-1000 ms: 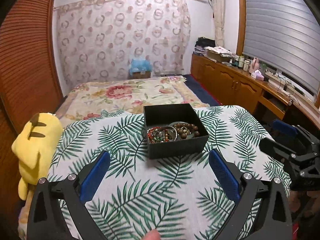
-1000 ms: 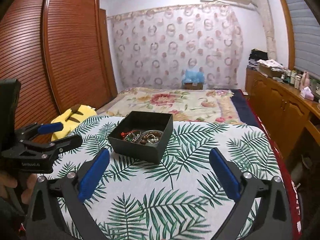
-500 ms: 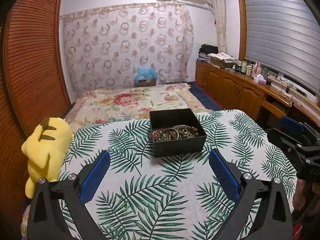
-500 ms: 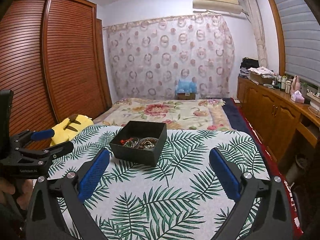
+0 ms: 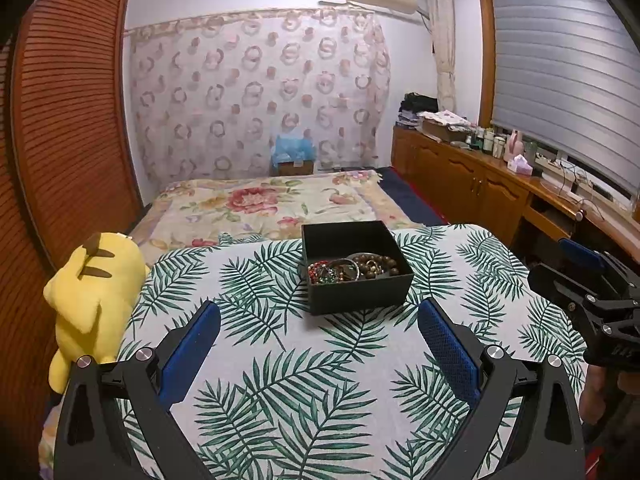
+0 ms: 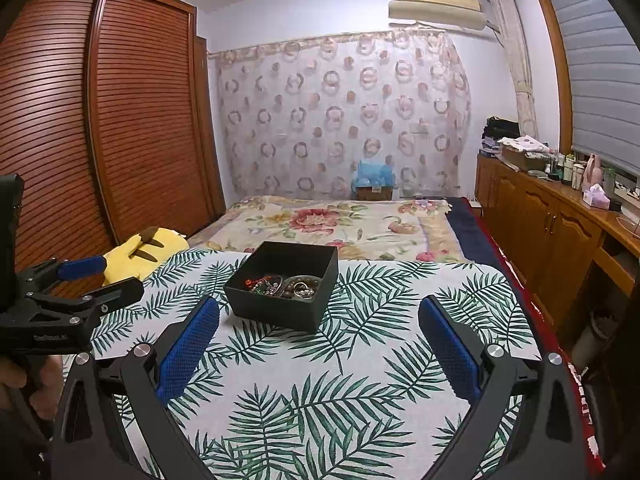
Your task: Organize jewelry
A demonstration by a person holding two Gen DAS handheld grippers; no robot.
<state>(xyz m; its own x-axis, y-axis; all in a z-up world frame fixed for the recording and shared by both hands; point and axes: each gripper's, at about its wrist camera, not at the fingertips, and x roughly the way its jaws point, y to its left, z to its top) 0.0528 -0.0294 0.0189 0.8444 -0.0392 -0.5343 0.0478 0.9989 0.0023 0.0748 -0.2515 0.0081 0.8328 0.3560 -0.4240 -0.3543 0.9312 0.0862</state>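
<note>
A black open box [image 5: 360,296] stands on the palm-leaf tablecloth [image 5: 280,360]; it also shows in the right wrist view [image 6: 276,312]. Inside lie a tangle of beaded bracelets [image 5: 332,272] and brown wooden beads [image 5: 380,268], also seen from the right as jewelry [image 6: 286,286]. My left gripper [image 5: 319,312] is open and empty, held back from the box's near side. My right gripper [image 6: 319,312] is open and empty, near the box's front right corner. Each gripper shows at the edge of the other's view: the right gripper [image 5: 584,276] and the left gripper [image 6: 92,280].
A yellow plush toy [image 5: 96,296] lies at the table's left edge. Behind the table is a bed with a floral cover [image 5: 264,204]. A wooden wardrobe [image 6: 120,120] stands left and a wooden counter with bottles [image 5: 480,160] runs along the right.
Both grippers have drawn back and tilted up from the box, so it looks smaller and more of the room shows. Both stay open and empty.
</note>
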